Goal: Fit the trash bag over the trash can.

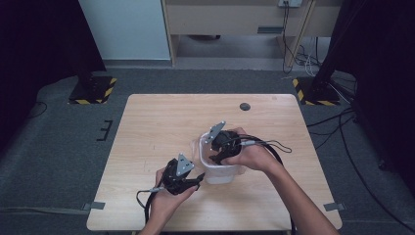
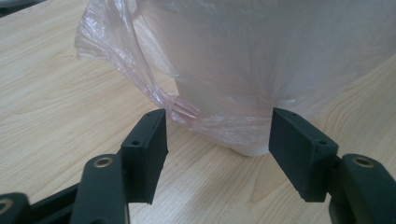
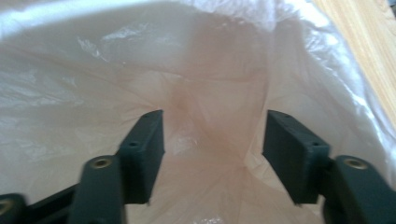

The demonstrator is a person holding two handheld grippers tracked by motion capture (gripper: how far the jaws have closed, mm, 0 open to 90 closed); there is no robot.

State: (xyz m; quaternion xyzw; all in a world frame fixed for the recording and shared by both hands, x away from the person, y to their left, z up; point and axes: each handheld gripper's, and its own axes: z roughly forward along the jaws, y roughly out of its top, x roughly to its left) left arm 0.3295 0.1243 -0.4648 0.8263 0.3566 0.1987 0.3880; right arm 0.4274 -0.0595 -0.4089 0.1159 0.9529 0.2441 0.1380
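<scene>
The white bin is standing on the wooden table, toward the person's edge of it and a little right of the middle, and a thin pinkish plastic bag is lining it. The bag is spilling over the bin's rim; in the left gripper view a loose fold of it is hanging down the bin's outer wall and crumpling near its base.

The right gripper is reaching down into the bin's mouth, its jaws standing apart with nothing between them, the bag's creased film lying just ahead of them. The left gripper is hovering just beside the bin's lower left wall, its jaws also parted and gripping nothing, aimed at the bin's base and the hanging fold.

The work in hand looks like seating the bag in the bin. To do it well, the right gripper should probably be pressing the film gently toward the bin's bottom and corners without pinching hard, since it tears easily. The left gripper would likely do best steadying the bin or holding the overhanging fold, so the bag isn't dragged inside the bin.
</scene>
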